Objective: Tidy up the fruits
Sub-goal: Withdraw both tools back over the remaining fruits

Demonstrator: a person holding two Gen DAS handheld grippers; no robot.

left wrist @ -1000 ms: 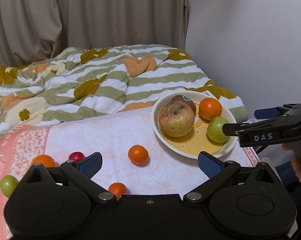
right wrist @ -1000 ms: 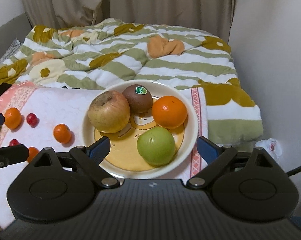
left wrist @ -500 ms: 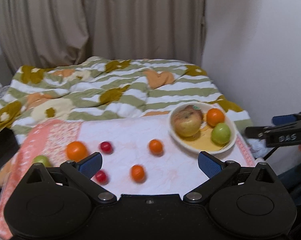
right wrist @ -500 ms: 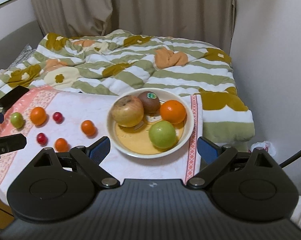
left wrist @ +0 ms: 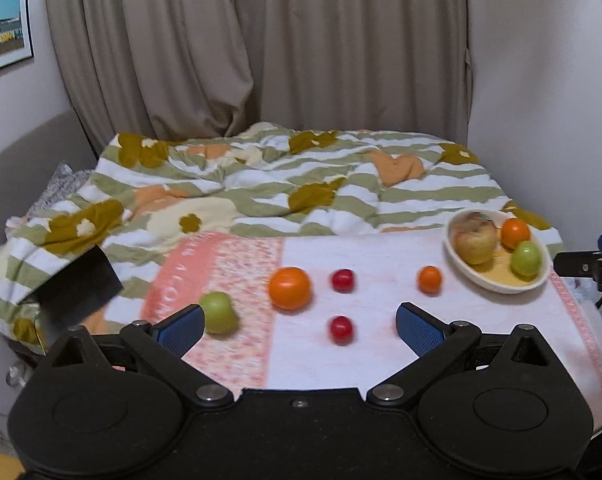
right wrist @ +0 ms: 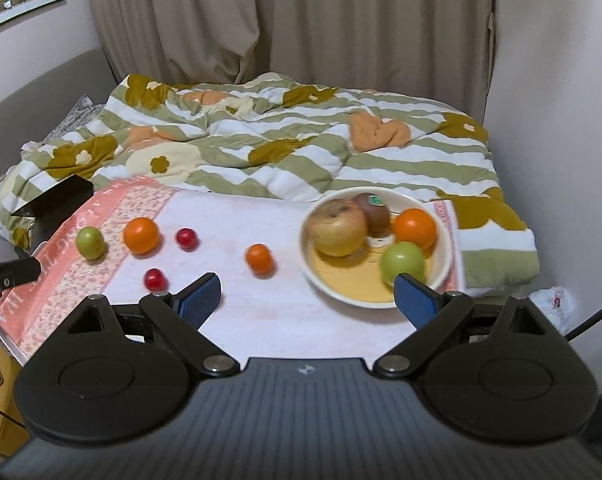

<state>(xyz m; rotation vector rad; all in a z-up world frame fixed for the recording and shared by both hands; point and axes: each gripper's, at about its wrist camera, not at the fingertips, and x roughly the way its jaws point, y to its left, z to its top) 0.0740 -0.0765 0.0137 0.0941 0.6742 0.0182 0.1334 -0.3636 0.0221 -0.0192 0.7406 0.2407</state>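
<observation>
1. Both your grippers, left gripper (left wrist: 299,326) and right gripper (right wrist: 307,294), gape wide, holding nothing.
2. Five loose fruits, including a green fruit (right wrist: 89,243), dot the cloth's (right wrist: 261,320) left half.
3. Your bowl (right wrist: 441,268), at its right edge, carries four.

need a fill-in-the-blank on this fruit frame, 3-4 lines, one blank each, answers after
1. The bowl holds ____ fruits.
2. The fruit with a sticker in the bowl is the ____.
3. The number of small red fruits on the cloth is ____.
4. The left gripper and right gripper are both ____.

Answers: four; kiwi; two; open
</observation>
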